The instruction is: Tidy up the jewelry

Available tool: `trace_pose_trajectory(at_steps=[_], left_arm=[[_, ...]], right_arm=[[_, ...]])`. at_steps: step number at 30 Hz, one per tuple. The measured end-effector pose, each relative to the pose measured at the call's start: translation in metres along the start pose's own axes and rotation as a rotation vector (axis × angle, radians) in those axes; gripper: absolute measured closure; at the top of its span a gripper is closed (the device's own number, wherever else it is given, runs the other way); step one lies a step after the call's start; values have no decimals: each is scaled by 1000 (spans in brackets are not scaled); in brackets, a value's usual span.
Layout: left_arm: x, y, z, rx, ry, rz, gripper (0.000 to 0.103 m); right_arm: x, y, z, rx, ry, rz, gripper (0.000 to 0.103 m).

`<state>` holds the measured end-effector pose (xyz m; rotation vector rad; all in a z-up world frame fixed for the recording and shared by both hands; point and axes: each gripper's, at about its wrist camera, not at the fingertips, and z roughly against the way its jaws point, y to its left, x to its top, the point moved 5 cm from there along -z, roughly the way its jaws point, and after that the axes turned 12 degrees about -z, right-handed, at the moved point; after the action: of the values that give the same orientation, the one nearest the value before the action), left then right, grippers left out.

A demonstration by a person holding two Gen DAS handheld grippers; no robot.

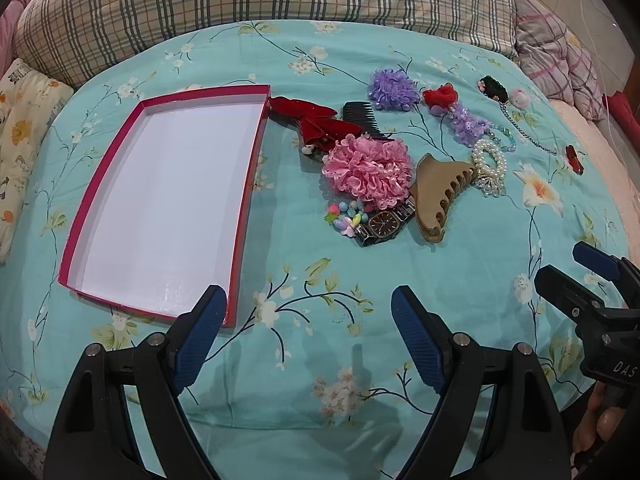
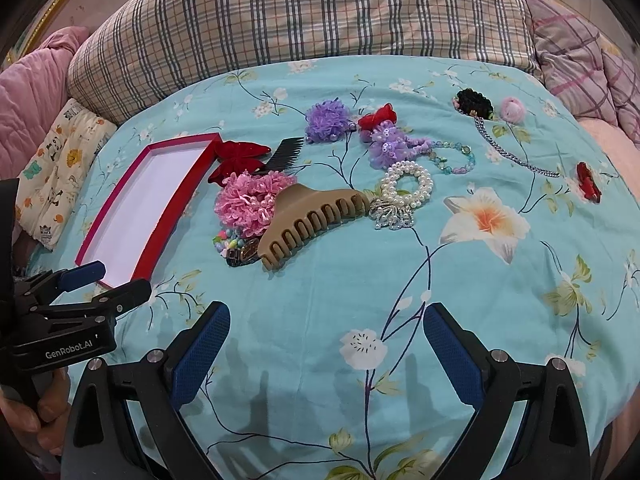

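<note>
A turquoise bedsheet (image 2: 320,320) printed with white and peach blossoms on dark stems carries a red-walled box (image 1: 248,184) with a white floor near its left edge. Beside it lie a crimson velvet bow (image 2: 240,160), a black comb (image 2: 286,154), a pink lace scrunchie (image 1: 368,172), a tan claw clip (image 2: 312,220), a white pearl bracelet (image 2: 408,184) and lilac frills (image 1: 394,88). Grey-green plaid pillows (image 2: 320,12) line the far edge. Both grippers show black arms with blue pads (image 1: 202,336).

A home bedroom: floral bedsheet (image 1: 320,360), plaid pillow (image 1: 260,8), pink quilt (image 2: 28,108).
</note>
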<state>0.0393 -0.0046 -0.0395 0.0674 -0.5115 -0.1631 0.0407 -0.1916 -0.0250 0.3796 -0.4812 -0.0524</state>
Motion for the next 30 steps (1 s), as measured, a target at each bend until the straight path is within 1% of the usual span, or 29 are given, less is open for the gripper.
trace_pose_trajectory(at_steps=[8,19,27,30], left_arm=[[1,0,-3,-2,2,4,18],[10,2,-12,-30,5,12,18],[21,7,-26,-46,15,29,18],[28,10,-34,-65,16,43,18]], right_arm=[[1,-2,-4,-1,4,-2,5],[7,-10,-8,-6,0,-16,5],[25,-29,-14,-27,-20,-56,5],[33,-36,-19,-36,-29,-69,6]])
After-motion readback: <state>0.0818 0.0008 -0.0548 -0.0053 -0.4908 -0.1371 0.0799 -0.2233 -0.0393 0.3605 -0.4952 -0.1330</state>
